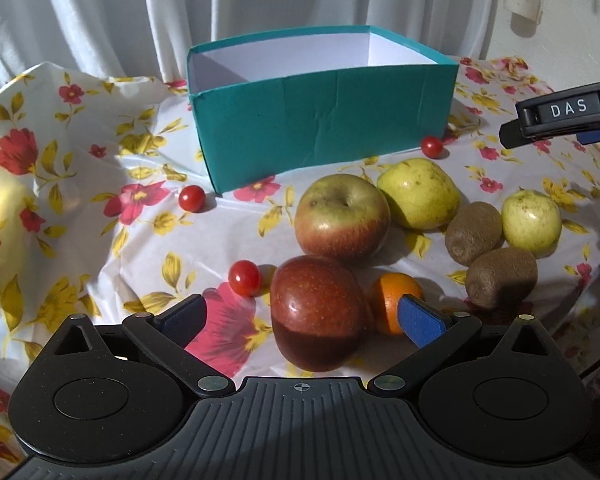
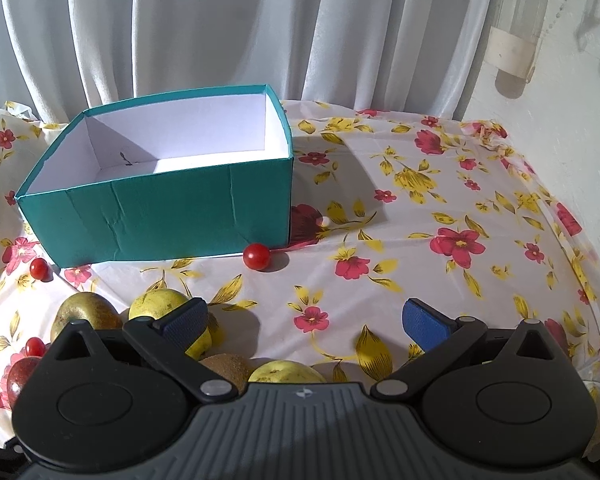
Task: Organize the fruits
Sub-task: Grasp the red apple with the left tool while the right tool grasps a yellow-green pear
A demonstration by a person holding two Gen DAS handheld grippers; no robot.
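- Left gripper (image 1: 302,318): jaws spread wide, red apple (image 1: 318,312) sits between the blue pads, w/ a gap on each side; nothing pinched.
- Right gripper (image 2: 305,322): jaws spread too, only bare floral tablecloth (image 2: 440,200) between the fingers. In left view its tip (image 1: 564,118) pokes in at the right edge, above the fruit, marked "DAS".
- Just past the red apple, left view: orange (image 1: 392,300) partly hidden behind it & right pad; bigger red-green apple (image 1: 342,216) behind; cherry tomato (image 1: 244,278) to the left.
- Further right, left view only: 2 kiwis (image 1: 474,234), (image 1: 502,278) side by side, small yellow-green fruit (image 1: 531,222), larger one (image 1: 418,194).
- Teal box (image 1: 320,128), white inside, stands at back of the table. Right view looks down into it (image 2: 160,216): no fruit in the part that shows; left view sees mostly the front wall.
- Tomatoes near box: one at its right front corner (image 2: 257,257), one at left (image 1: 192,198).
- White curtain (image 2: 220,20) behind.
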